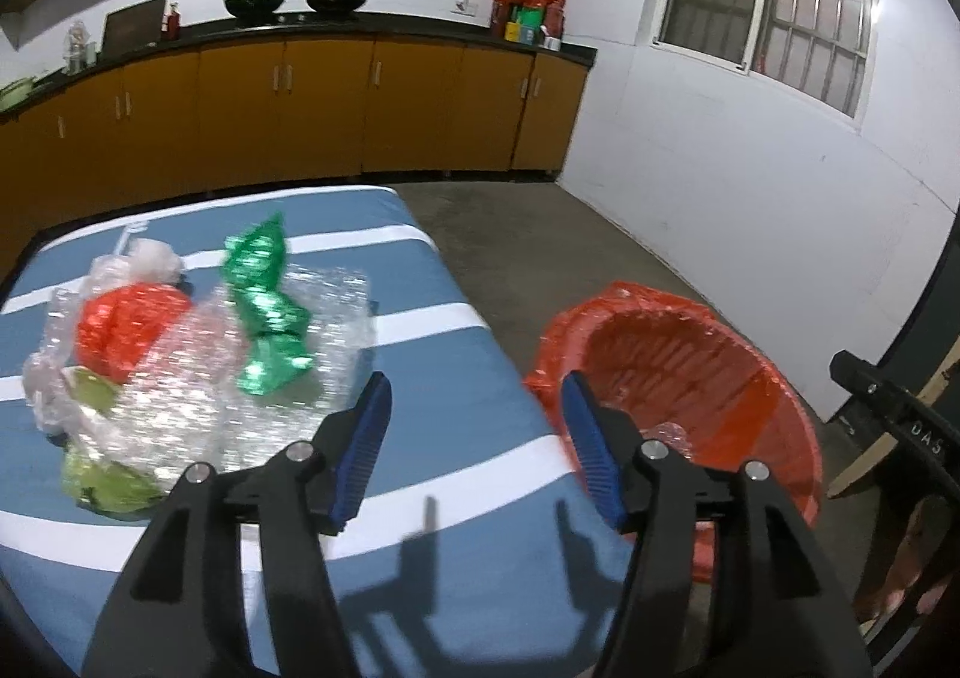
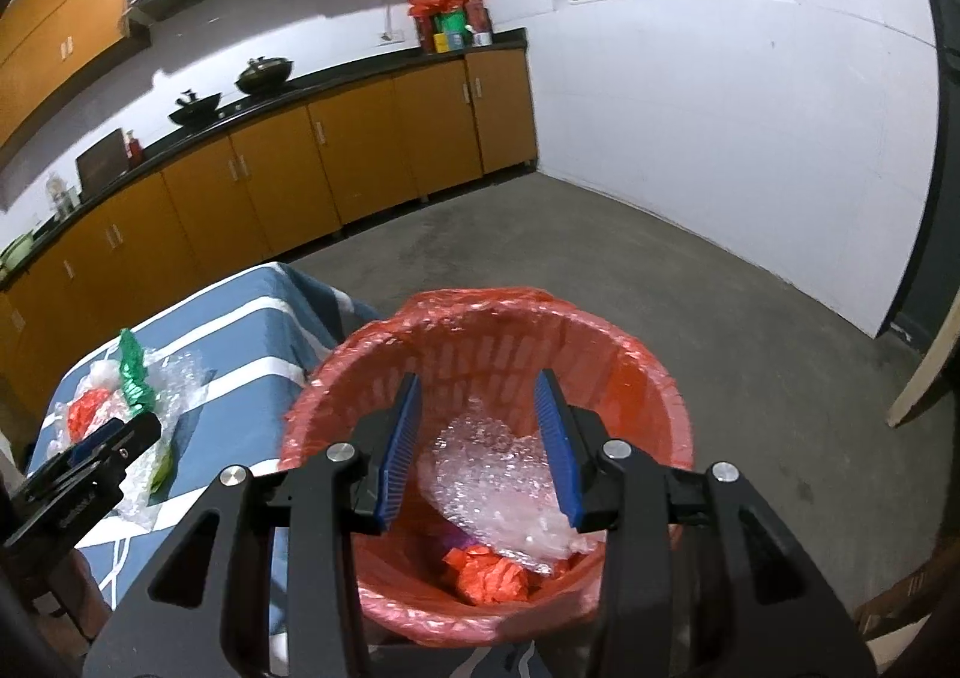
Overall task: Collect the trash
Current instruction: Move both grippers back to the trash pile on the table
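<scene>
A pile of trash lies on the blue striped table [image 1: 456, 354]: bubble wrap [image 1: 282, 408], a green foil wrapper [image 1: 264, 294], a red plastic piece [image 1: 129, 327] and a yellow-green wrapper [image 1: 105, 483]. My left gripper [image 1: 474, 384] is open over the table's right edge, between the pile and the red-lined bin [image 1: 720, 378], with nothing between its fingers. My right gripper [image 2: 478, 378] hangs open over the bin [image 2: 480, 306]. Beneath it, a wad of bubble wrap [image 2: 498, 474] rests inside on a crumpled red piece [image 2: 492, 576].
Kitchen cabinets [image 1: 288, 120] with a dark counter run along the far wall. Bare concrete floor [image 2: 690, 270] stretches behind the bin. A wooden board [image 2: 924, 372] leans at the right by a dark door frame. The bin stands against the table's right side.
</scene>
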`<state>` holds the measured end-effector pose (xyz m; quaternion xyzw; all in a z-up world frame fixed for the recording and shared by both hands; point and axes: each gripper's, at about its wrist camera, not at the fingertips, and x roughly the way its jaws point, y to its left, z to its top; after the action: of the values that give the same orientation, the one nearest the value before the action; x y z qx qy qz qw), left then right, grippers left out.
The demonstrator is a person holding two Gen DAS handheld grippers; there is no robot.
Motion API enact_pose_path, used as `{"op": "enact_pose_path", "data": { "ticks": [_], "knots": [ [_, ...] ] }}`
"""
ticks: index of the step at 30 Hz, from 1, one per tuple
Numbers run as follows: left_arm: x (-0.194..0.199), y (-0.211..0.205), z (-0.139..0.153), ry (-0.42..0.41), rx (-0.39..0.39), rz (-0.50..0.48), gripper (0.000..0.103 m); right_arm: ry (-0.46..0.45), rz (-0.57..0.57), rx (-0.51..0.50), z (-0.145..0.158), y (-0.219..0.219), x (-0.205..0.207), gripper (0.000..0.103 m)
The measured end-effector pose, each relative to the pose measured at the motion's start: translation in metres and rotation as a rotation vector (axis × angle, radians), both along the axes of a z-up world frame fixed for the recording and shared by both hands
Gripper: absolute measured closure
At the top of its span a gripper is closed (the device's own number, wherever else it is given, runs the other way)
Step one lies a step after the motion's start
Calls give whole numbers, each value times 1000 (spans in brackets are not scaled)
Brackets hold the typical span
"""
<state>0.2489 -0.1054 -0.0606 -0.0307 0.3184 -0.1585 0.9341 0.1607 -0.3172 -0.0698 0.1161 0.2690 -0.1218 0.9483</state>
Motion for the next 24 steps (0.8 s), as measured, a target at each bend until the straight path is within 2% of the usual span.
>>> {"op": "enact_pose_path", "data": {
  "ticks": [9,15,19,24],
  "knots": [
    [-7,72,5,-56,72,155,37,-1,152,1,3,53,28,63],
    [-8,146,4,-59,109,344,24,-10,282,18,6,104,56,63],
    [-6,195,3,-37,101,458,23,-6,366,30,4,140,77,62],
    [-4,239,2,-23,103,547,23,12,459,33,-3,182,102,62]
  ]
}}
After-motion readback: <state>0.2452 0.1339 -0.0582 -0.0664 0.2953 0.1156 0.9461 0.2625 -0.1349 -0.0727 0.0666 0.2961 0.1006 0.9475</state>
